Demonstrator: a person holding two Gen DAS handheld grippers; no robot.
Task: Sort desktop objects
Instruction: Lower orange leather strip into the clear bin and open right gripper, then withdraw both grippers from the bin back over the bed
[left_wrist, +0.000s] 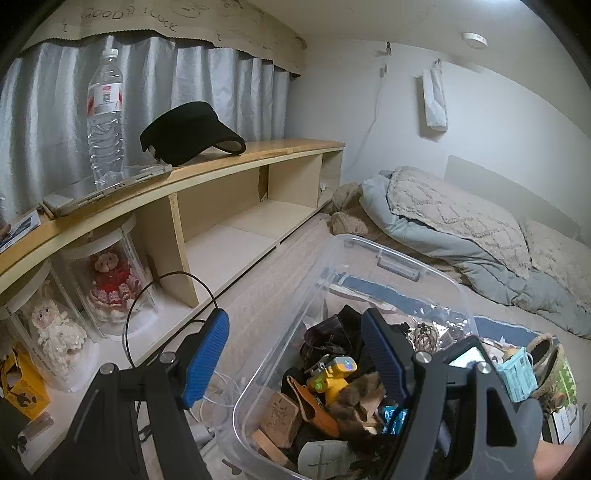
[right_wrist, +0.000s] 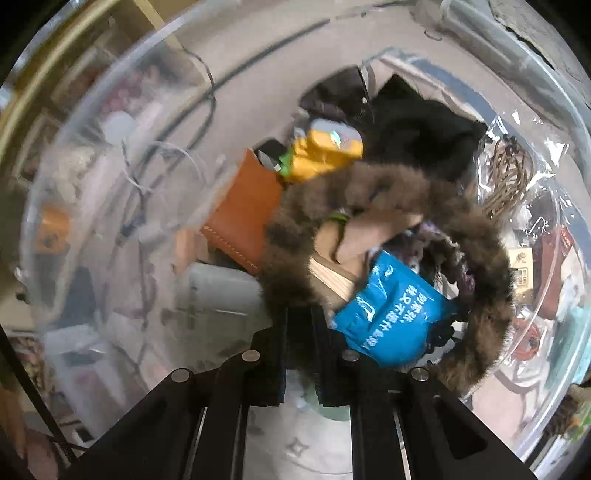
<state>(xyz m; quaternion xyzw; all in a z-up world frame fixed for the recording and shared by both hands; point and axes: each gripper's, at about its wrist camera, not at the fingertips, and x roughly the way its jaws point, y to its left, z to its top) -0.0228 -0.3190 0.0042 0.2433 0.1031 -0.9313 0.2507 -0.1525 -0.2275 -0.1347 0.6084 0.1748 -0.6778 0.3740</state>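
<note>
A clear plastic bin (left_wrist: 369, 243) stands on the bed, full of small things: a yellow toy (left_wrist: 332, 376), a brown fur ring (left_wrist: 360, 397), an orange leather pouch (left_wrist: 317, 406) and a wooden block (left_wrist: 279, 413). My left gripper (left_wrist: 294, 314) is open and astride the bin's near wall, one blue pad outside and one inside, holding nothing. In the right wrist view my right gripper (right_wrist: 300, 310) points down into the bin (right_wrist: 110, 92) with its jaws shut. Its tips sit at the edge of the fur ring (right_wrist: 480, 251), beside a blue packet (right_wrist: 395, 314). The yellow toy (right_wrist: 325, 155) and pouch (right_wrist: 247, 206) lie beyond.
A long wooden shelf (left_wrist: 221, 162) carries a water bottle (left_wrist: 105, 110), a black visor (left_wrist: 188, 133) and a tablet (left_wrist: 103, 192). Dolls in clear cases (left_wrist: 110, 288) stand beneath it. Bedding (left_wrist: 461, 229) is piled behind the bin. A woven basket (left_wrist: 550, 354) and a mint box (left_wrist: 517, 373) sit on the right.
</note>
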